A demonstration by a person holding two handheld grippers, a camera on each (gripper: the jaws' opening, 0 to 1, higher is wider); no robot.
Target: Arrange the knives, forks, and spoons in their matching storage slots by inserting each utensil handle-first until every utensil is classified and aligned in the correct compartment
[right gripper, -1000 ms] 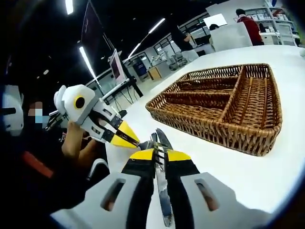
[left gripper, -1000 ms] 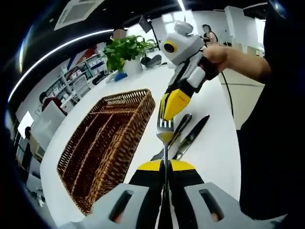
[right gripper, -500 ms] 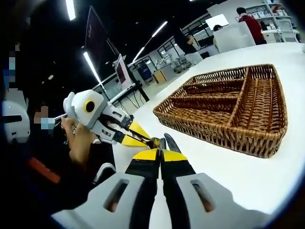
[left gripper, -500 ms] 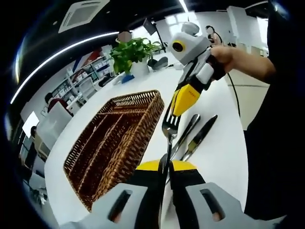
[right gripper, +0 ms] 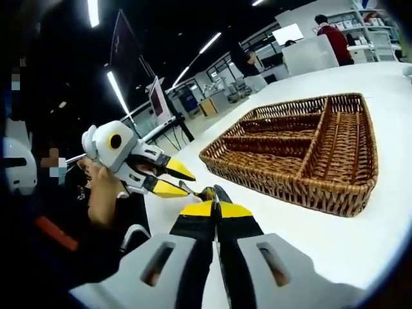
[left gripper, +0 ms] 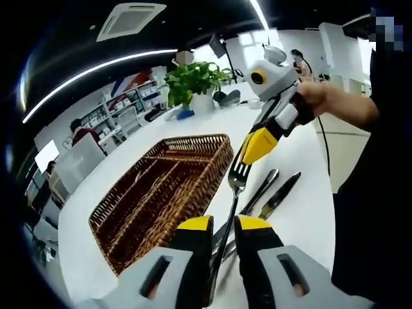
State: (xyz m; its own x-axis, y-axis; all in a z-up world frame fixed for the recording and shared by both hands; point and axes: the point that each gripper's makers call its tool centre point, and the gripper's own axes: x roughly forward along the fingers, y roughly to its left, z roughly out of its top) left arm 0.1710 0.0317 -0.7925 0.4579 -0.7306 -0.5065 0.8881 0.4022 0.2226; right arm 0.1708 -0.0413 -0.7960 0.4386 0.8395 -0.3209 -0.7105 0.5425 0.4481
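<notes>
Steel fork (left gripper: 235, 183) stands tines-up, right gripper (left gripper: 256, 147) clamping its tines, left gripper (left gripper: 222, 233) jaws parted.

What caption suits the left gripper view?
Right gripper pinches fork tines beside wicker tray.

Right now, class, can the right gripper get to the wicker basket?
Probably yes: bare table lies between right gripper and wicker basket; the left gripper's open fingers stand around the fork it holds.

Left gripper (left gripper: 222, 228) jaws, shut on the fork (left gripper: 233, 190) handle a second ago, now stand apart around it. Right gripper (left gripper: 256, 147) now grips the fork head, its jaws shut.
</notes>
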